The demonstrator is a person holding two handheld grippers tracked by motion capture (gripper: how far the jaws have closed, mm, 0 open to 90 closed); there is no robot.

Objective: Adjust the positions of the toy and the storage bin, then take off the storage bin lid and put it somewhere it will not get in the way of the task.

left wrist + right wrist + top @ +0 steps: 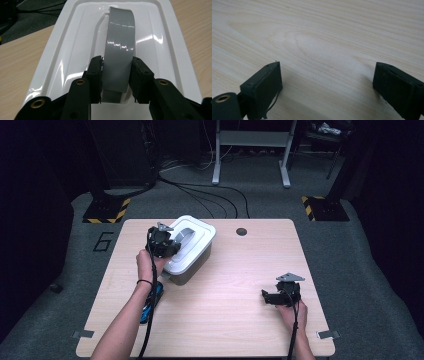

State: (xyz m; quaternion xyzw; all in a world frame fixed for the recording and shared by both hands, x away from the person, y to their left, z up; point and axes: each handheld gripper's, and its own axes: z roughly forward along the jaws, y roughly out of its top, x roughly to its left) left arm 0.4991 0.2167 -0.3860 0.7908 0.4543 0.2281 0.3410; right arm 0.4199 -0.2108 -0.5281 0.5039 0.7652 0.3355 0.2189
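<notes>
A white lidded box stands on the wooden table, left of centre toward the far edge. Its glossy white lid carries a grey arched handle. My left gripper sits over the near end of the lid, and in the left gripper view its pads press both sides of that handle. My right gripper rests low near the table's right front. In the right gripper view its jaws stand wide apart over bare wood with nothing between them.
A blue object lies under the left forearm near the front left. A dark round hole sits in the table's far edge. Cables and stand legs cross the floor beyond the table.
</notes>
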